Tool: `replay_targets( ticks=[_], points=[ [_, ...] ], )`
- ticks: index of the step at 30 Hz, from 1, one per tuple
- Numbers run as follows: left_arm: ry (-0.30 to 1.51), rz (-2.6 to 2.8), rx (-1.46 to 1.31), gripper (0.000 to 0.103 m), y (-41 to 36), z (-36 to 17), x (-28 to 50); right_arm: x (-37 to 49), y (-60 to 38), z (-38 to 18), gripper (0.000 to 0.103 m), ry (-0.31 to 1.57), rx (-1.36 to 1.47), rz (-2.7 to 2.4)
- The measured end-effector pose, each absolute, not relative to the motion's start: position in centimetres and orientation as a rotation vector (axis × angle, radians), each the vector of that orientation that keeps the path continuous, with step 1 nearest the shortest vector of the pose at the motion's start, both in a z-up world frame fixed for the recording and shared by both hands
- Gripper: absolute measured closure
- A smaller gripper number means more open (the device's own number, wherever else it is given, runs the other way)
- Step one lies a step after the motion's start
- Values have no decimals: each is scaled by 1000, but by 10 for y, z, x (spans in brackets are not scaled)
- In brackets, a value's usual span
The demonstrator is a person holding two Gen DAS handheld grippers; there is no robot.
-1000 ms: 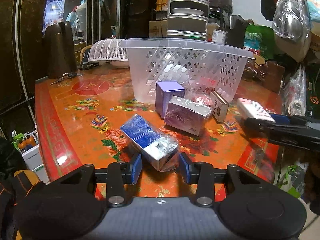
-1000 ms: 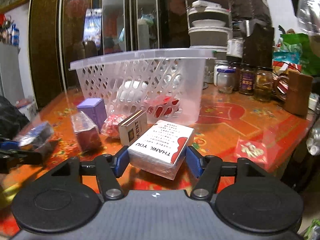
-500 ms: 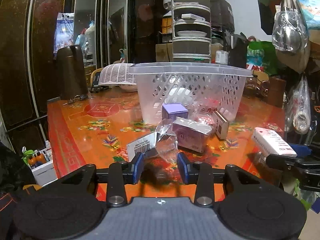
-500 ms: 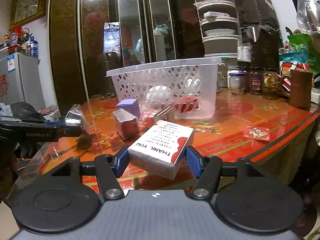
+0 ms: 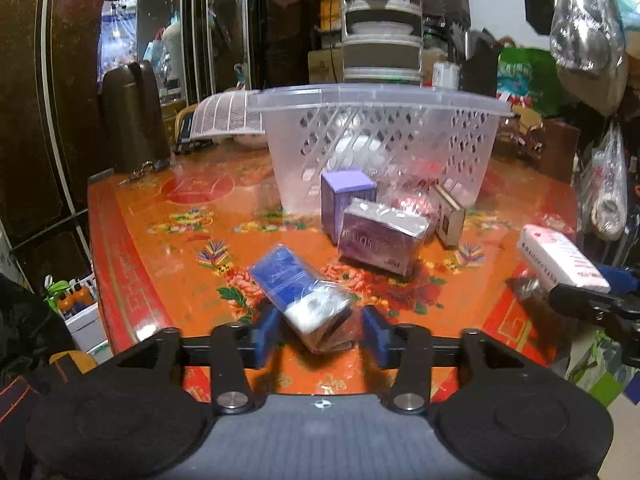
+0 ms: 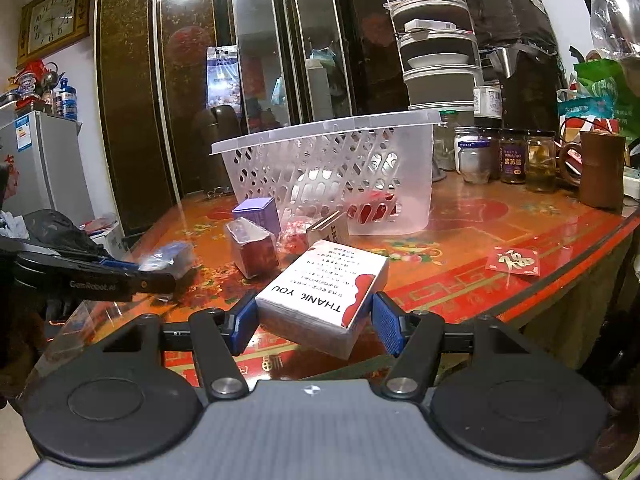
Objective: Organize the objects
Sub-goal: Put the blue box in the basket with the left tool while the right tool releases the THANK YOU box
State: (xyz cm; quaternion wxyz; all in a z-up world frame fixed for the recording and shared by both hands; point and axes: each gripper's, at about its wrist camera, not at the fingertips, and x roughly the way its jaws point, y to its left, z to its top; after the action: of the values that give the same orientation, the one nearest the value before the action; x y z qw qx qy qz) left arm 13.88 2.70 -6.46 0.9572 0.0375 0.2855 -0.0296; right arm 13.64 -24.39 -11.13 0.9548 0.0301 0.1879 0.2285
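Orange lacquered counter [image 5: 168,248], basket [image 5: 380,140] at 12 o'clock. Left tongs [image 5: 322,332] just opened, slack around blue pack [image 5: 300,296]; re-grip squarely. Right tongs [image 6: 316,322] clamp white box [image 6: 324,288].

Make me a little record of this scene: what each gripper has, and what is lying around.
Surface: orange floral table
Container: clear plastic basket, upright on the table
Left gripper: jaws have just been opening; blue wrapped pack sits between them, pads not pressing it
Right gripper: shut on white THANK YOU box
In front of the basket, outside it: purple box, purple wrapped pack, cigarette pack
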Motion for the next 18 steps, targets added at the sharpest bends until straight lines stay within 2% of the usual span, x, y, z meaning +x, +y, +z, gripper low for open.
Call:
replay_targets(
  ticks=[2, 4, 7, 8, 10, 12, 13, 18],
  points=[
    [578, -46, 91, 33, 24, -64, 139, 136, -245, -112, 39, 382, 65, 465],
    [598, -30, 99, 29, 22, -65, 144, 137, -246, -112, 39, 383, 68, 465],
    [640, -14, 68, 30, 24, -67, 153, 137, -247, -113, 39, 383, 72, 466],
    [651, -13, 50, 39, 27, -67, 155, 137, -247, -113, 39, 382, 72, 465],
    [649, -22, 9, 51, 34, -68, 155, 136, -248, -113, 39, 379, 72, 461],
    [639, -12, -10, 55, 37, -68, 153, 137, -249, -112, 39, 378, 73, 457],
    [631, -12, -17, 61, 37, -67, 152, 137, -249, -112, 39, 378, 73, 455],
    [540, -21, -18, 62, 35, -59, 140, 138, -249, -111, 39, 379, 72, 458]
  ],
)
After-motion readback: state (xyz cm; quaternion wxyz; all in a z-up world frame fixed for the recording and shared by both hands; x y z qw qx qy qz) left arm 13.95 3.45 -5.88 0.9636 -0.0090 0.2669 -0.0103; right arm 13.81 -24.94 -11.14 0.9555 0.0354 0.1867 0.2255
